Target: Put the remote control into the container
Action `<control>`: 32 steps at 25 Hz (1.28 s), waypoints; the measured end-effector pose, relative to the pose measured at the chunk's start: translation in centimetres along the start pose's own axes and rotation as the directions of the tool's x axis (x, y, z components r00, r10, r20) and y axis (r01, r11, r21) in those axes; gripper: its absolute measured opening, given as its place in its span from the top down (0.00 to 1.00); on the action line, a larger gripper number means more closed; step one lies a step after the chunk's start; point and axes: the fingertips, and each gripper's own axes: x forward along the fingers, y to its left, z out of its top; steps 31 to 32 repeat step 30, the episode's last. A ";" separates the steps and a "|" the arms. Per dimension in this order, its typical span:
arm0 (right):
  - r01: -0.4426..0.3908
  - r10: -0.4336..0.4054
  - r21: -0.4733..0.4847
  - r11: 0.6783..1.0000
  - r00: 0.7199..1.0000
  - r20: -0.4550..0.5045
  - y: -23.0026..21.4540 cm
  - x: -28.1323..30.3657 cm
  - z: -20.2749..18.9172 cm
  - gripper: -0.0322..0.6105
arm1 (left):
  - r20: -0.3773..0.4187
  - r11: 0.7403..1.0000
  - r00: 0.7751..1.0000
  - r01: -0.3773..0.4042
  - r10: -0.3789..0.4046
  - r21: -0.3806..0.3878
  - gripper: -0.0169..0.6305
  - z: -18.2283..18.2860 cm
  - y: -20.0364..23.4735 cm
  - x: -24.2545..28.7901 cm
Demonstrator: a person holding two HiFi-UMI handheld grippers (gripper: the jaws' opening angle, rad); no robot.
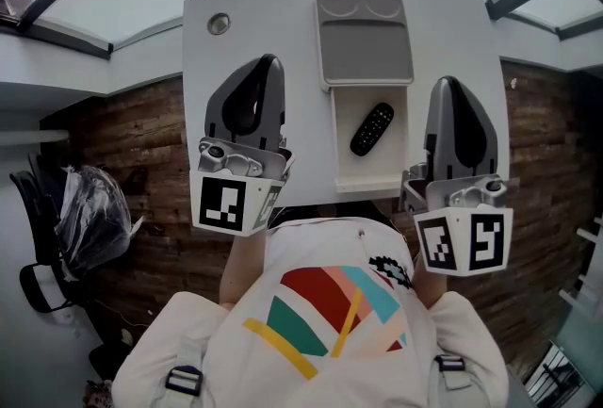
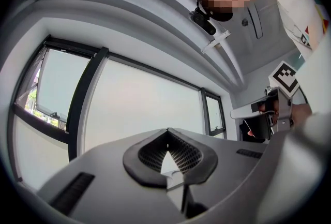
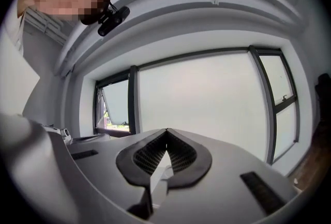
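I see the remote [image 1: 372, 130] lying diagonally in the container [image 1: 367, 174], its far end pointing right. A grey lid [image 1: 366, 48] adjoins behind. The left claw [image 2: 166, 132] and right claw [image 3: 166, 132] are closed and empty.

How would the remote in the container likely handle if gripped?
The remote control looks like a slim, rigid bar, so it is probably stiff and light. Its flat body, lying diagonally in the container, suggests it would slide rather than roll.

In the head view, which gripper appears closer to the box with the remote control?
The right gripper: it shows just beside the white box holding the remote control; the left gripper is farther off.
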 end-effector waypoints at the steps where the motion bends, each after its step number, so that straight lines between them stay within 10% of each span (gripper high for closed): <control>1: 0.002 -0.003 0.004 1.000 1.000 0.022 0.0 -0.2 0.4 0.95 | 0.001 1.000 1.000 -0.001 0.001 0.007 0.96 0.2 -0.1 0.1; 32: -0.049 0.050 0.011 0.999 0.997 -0.054 0.7 -0.2 -2.4 0.95 | 0.029 0.997 0.999 -0.034 0.032 0.069 0.96 2.3 -0.4 -0.4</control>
